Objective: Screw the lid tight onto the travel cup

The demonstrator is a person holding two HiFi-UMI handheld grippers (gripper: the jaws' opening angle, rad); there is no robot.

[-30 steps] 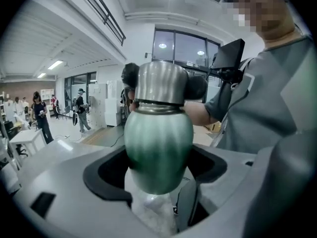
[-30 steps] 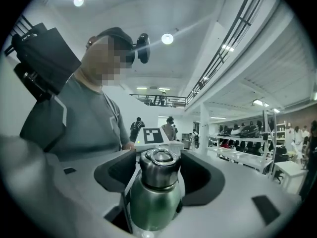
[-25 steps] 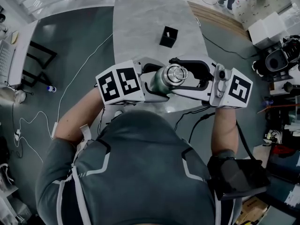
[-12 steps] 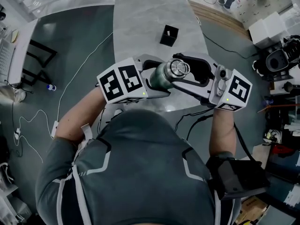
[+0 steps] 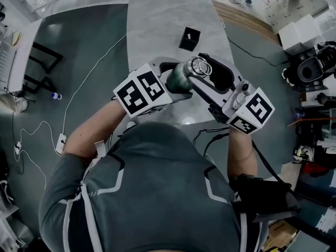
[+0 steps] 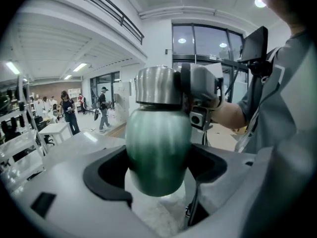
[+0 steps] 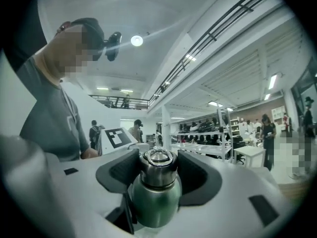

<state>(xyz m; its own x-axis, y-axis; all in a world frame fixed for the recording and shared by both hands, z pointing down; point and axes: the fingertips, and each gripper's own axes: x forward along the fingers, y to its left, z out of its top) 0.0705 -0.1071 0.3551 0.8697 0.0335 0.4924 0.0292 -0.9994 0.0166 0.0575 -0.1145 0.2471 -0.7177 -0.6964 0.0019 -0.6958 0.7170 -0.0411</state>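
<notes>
A green travel cup (image 5: 179, 80) with a steel lid (image 5: 200, 66) is held in the air over the near end of the table, tilted away from me. My left gripper (image 5: 176, 83) is shut on the green body (image 6: 158, 150), which fills the gap between its black pads. My right gripper (image 5: 206, 70) comes in from the right and is shut on the steel lid (image 7: 157, 168), its pads against both sides. The green body (image 7: 154, 202) hangs below the lid in the right gripper view. The lid (image 6: 158, 86) also shows in the left gripper view, with the right gripper (image 6: 200, 90) beside it.
The grey marble table (image 5: 163, 20) runs away from me, with a small black box (image 5: 189, 40) on it beyond the cup. White cables (image 5: 79, 96) trail over the floor at the left. White boxes and equipment (image 5: 307, 41) stand at the right.
Both grippers and the cup have shifted farther over the table. The right gripper has swung round the lid, its marker cube dropping toward me. The left cube has turned as well.
</notes>
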